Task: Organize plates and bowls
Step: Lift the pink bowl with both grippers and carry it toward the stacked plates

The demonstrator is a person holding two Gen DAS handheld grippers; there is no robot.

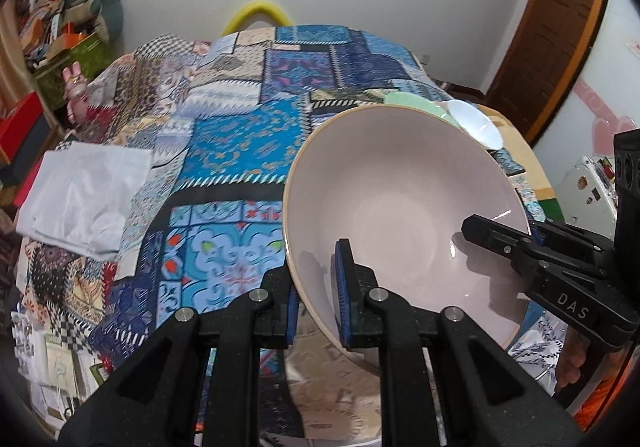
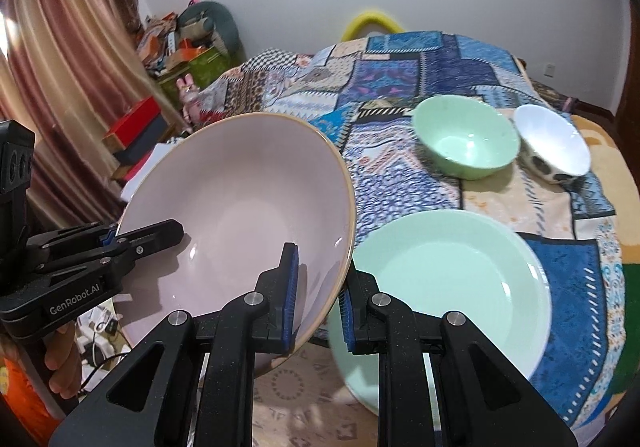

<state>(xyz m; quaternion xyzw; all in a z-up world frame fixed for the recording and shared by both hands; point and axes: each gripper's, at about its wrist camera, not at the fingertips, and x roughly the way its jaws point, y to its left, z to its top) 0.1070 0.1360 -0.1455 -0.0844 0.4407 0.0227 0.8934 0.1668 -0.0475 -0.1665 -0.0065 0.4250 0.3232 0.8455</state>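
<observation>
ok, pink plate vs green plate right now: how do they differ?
The pink plate is off the bed and tilted, its rim clamped by the left gripper and the right gripper; the green plate lies flat on the patchwork bedspread, untouched. The pink plate has a tan rim edge; the green plate is mint all over. Both are round, shallow, glossy and empty, and look similar in size.

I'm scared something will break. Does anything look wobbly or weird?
Only the pink plate: it hangs tilted above the bed, pinched at its rim by both grippers, left and right. The green plate and both bowls sit upright, unbroken.
</observation>
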